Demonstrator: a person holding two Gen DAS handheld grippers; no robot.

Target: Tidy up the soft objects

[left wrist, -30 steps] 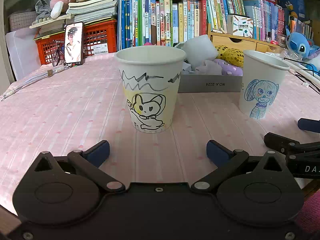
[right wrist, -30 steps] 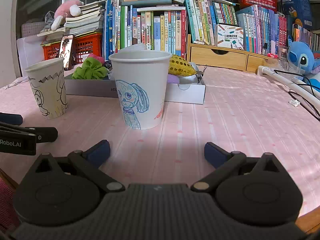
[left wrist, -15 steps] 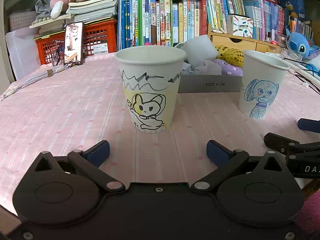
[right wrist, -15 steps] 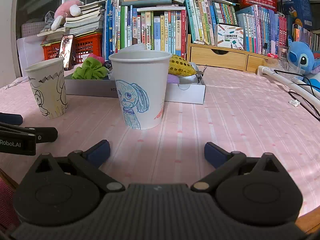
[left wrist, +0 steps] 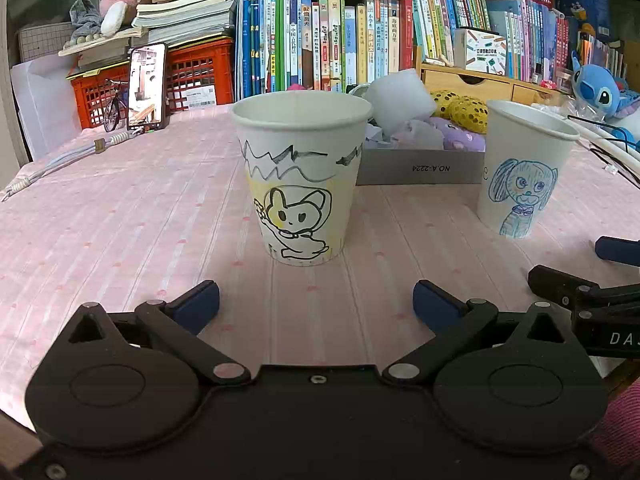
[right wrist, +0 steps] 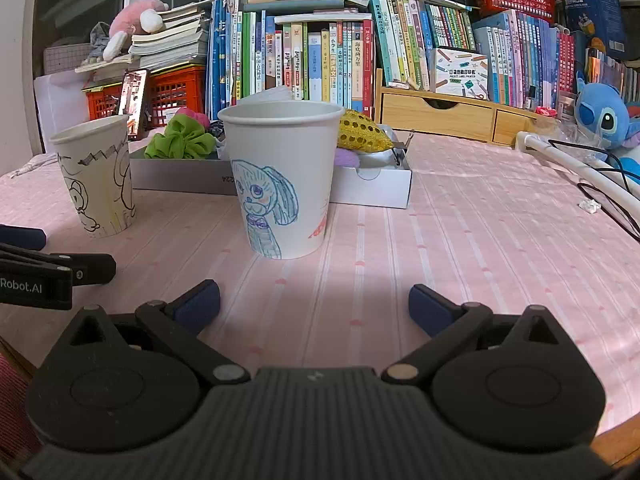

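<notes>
Right wrist only: green scrunchie (right wrist: 180, 141) in box (right wrist: 372, 192).

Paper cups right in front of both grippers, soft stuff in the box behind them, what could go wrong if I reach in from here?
1. The cup with the blue dog stands directly between the open right gripper and the grey box; a straight reach would likely tip it.
2. The cup with the black-outlined animal blocks the open left gripper the same way.
3. The green scrunchie and yellow sequined piece sit close among other items, so a grab may drag neighbours out.
</notes>
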